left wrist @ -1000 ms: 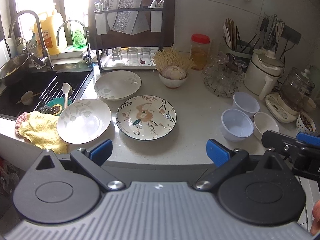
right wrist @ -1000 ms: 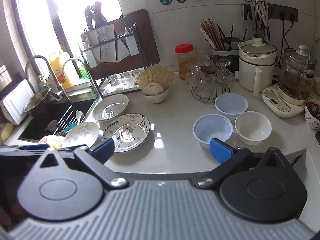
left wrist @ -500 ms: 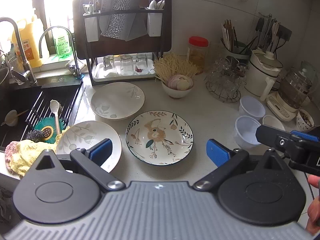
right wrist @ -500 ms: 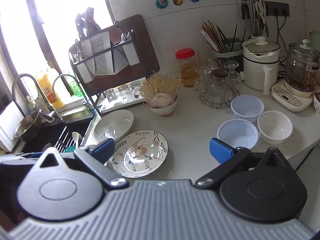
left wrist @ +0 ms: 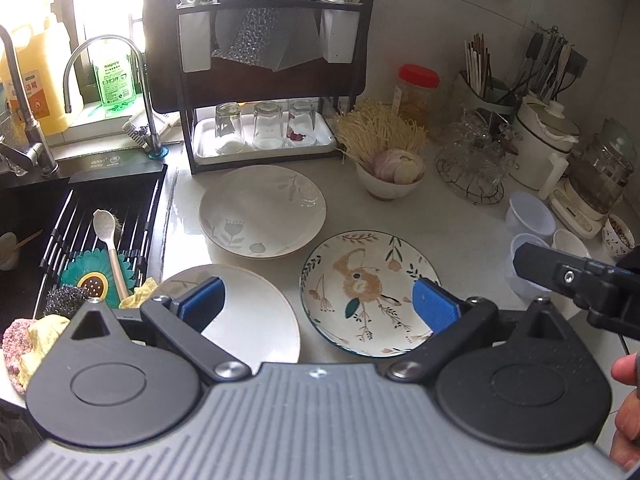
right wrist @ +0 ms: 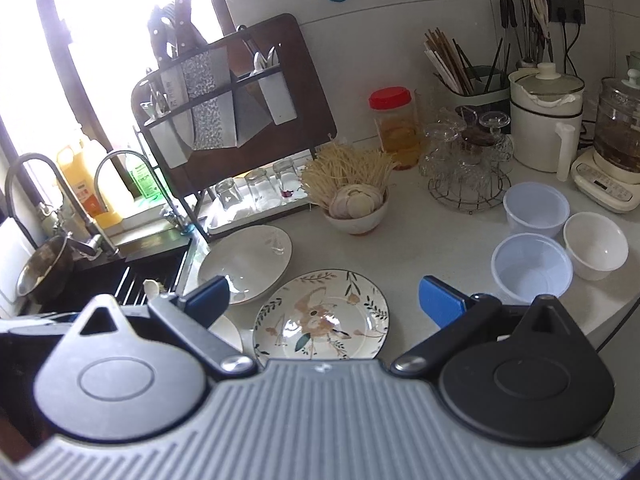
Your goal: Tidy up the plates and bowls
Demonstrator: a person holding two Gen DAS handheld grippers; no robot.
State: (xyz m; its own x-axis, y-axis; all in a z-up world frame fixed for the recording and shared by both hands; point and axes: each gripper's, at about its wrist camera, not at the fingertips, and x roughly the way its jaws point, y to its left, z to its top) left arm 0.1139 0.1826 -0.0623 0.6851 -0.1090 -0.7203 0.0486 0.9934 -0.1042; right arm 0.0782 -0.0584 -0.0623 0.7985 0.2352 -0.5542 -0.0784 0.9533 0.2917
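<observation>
Three plates lie on the white counter: a flower-patterned plate (left wrist: 368, 292) (right wrist: 320, 320), a pale plate (left wrist: 262, 210) (right wrist: 246, 260) behind it, and a white plate (left wrist: 248, 312) at the front left. Two clear plastic bowls (right wrist: 532, 270) (right wrist: 536, 210) and a white bowl (right wrist: 596, 246) stand at the right. My left gripper (left wrist: 318, 304) is open and empty, hovering above the front plates. My right gripper (right wrist: 324, 298) is open and empty, above the patterned plate; its finger also shows in the left wrist view (left wrist: 560, 276).
A sink (left wrist: 36, 216) with a rack, spoon and cloths is at the left. A dish rack (left wrist: 264, 80) with glasses stands at the back. A bowl of noodles and garlic (left wrist: 390, 168), a jar, a glass stand, a utensil holder and kettles line the back right.
Both grippers have moved forward and down toward the plates. The plates now sit closer and larger in both views. Both stay open.
</observation>
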